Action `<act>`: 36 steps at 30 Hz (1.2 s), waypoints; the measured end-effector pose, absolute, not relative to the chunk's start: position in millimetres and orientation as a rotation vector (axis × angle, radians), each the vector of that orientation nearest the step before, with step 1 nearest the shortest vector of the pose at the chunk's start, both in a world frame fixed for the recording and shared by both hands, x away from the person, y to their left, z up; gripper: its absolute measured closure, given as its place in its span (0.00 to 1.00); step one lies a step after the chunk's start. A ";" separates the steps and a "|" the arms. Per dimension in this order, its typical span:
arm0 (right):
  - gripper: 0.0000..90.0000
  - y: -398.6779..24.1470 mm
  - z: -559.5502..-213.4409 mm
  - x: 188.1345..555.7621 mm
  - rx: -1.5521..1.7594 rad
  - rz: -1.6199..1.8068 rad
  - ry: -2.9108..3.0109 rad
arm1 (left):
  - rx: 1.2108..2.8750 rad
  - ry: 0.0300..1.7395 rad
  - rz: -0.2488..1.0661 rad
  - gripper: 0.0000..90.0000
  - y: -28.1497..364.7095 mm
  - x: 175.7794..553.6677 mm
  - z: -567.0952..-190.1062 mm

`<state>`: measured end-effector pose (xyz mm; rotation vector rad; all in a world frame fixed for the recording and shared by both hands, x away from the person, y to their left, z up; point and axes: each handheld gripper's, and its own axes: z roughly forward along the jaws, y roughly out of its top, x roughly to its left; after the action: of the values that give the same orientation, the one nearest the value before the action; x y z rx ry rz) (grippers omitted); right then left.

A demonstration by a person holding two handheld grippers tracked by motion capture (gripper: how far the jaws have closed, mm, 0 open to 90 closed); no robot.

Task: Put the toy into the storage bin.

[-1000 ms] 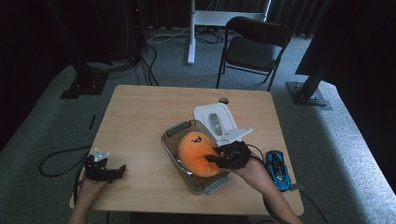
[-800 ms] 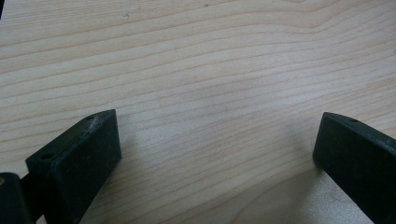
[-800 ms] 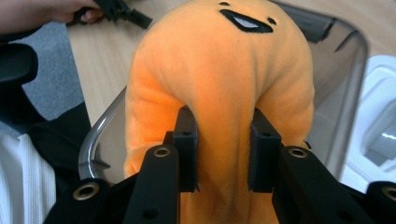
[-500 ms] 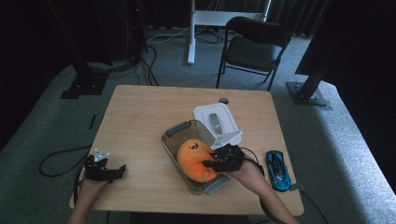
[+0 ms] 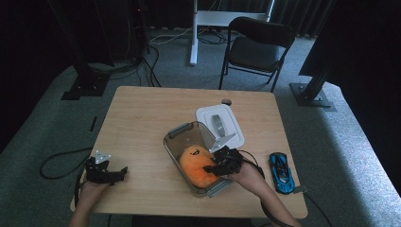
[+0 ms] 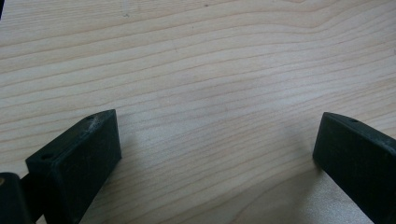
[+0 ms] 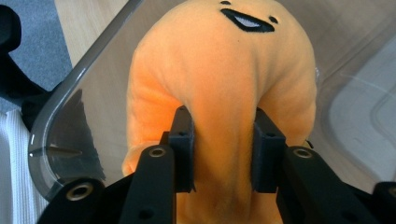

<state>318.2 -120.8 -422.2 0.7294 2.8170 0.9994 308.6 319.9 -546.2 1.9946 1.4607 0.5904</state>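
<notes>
The fingers of the right gripper (image 5: 213, 168) are clamped on a fold of the orange plush toy (image 5: 197, 163) in the high view, and they have just been easing slightly wider with the plush between them. The toy lies inside the clear plastic bin (image 5: 176, 134), which stands near the middle of the counter (image 5: 142, 113), toward its near right part. The bin's white lid (image 5: 232, 124) lies flat just behind the bin, touching or almost touching its far corner. A blue toy car (image 5: 281, 166) sits on the counter to the right of the bin, near the right hand and apart from the bin. The left gripper (image 5: 122, 172) rests low over the counter's near left corner, well apart from the bin. A dark chair (image 5: 257, 47) stands on the floor beyond the counter.

In the left gripper view the two black fingers (image 6: 79, 158) stand spread wide, released, with bare wood grain between them.

In the right gripper view the fingers (image 7: 183, 140) pinch a ridge of the plush toy (image 7: 224, 70) from both sides, the fabric bulging between the pads. The toy's stitched smiling face points away from the camera. The bin's curved clear wall (image 7: 74, 93) runs along the left, with counter and grey floor beyond it
</notes>
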 end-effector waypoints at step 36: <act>0.31 -138.3 -409.3 324.8 0.883 1.083 2.775 | 1.994 1.461 0.590 0.01 319.8 308.6 -546.2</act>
<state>324.8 -138.3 -409.3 0.8833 2.7749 1.0834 308.6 319.8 -546.2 1.9937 1.4613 0.5900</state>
